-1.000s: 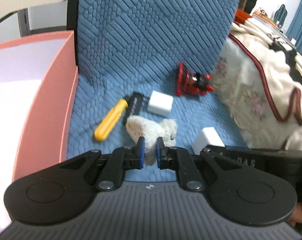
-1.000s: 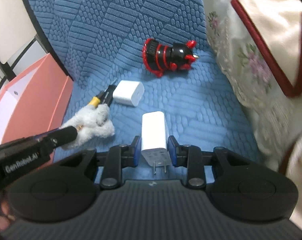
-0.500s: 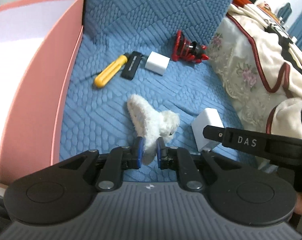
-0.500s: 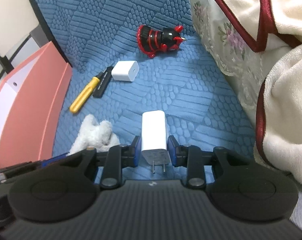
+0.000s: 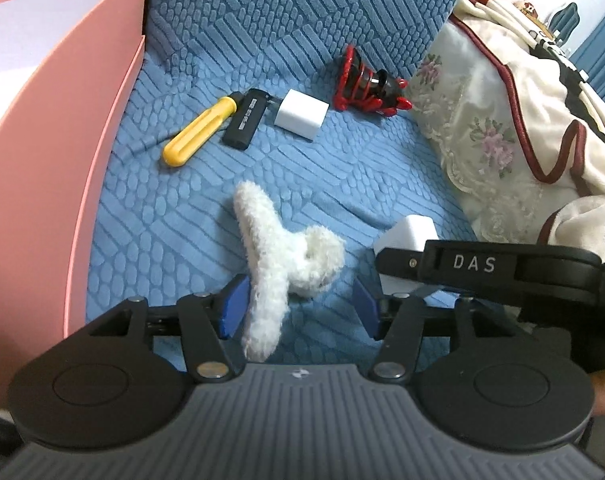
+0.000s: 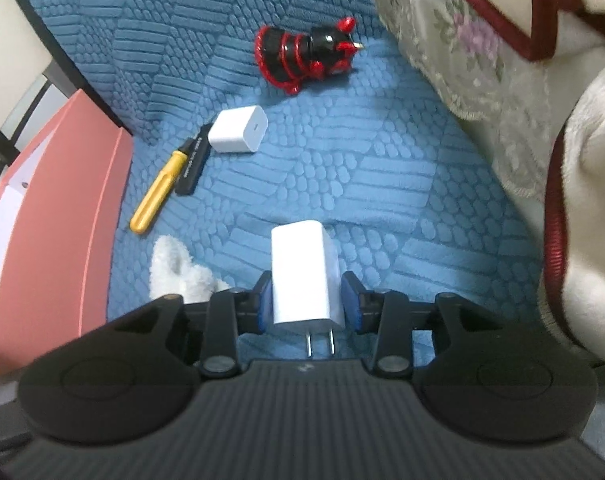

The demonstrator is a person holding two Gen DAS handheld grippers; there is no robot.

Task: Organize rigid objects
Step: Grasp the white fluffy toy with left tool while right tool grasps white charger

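My left gripper (image 5: 298, 310) is open; a fluffy white hair claw (image 5: 280, 256) lies between its fingers on the blue seat cushion (image 5: 342, 184), touching the left pad. My right gripper (image 6: 308, 306) holds a white plug charger (image 6: 304, 274), prongs toward the camera; a small gap shows at the right pad. The charger also shows in the left wrist view (image 5: 408, 234). Farther back lie a yellow screwdriver (image 5: 200, 130), a black flat stick (image 5: 246, 118), a white cube charger (image 5: 301, 113) and a red-black toy (image 5: 368, 84).
A pink open box (image 5: 62, 168) stands along the left of the cushion. A cream blanket with dark red trim (image 5: 514, 120) is piled along the right. The cushion's backrest rises behind the objects.
My left gripper has opened and let go of the white hair claw, which now rests on the cushion. Both grippers pulled back toward me. The right still holds the plug charger.
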